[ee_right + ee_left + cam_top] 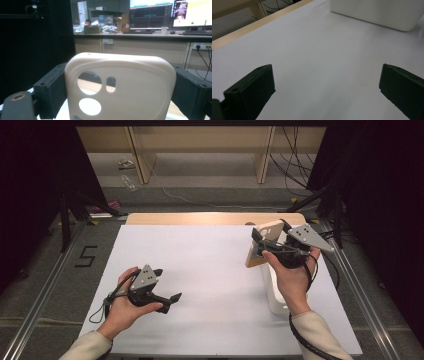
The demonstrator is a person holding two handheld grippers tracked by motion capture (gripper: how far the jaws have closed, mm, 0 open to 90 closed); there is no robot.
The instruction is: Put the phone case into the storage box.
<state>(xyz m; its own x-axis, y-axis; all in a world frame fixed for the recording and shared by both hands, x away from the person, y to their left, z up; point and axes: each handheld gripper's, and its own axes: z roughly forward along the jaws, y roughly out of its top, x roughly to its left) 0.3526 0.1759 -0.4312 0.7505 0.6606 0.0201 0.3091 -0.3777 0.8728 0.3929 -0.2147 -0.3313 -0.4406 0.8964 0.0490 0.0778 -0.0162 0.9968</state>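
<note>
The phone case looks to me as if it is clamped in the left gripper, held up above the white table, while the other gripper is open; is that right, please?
Not quite: the phone case is clamped in the right gripper, as the right gripper view shows. It is held up above the white table, and the other one, the left gripper, is open.

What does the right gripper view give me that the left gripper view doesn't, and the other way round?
Right gripper view alone: a beige phone case clamped upright between the right gripper jaws, its camera cut-outs facing the lens, with a desk and monitors behind it.

Left gripper view alone: the left gripper jaws wide apart with nothing between them, above the bare white table surface; a white box sits ahead, and the table's wooden edge runs at upper left.

Shared: each looks along its own pair of black jaws.
</note>
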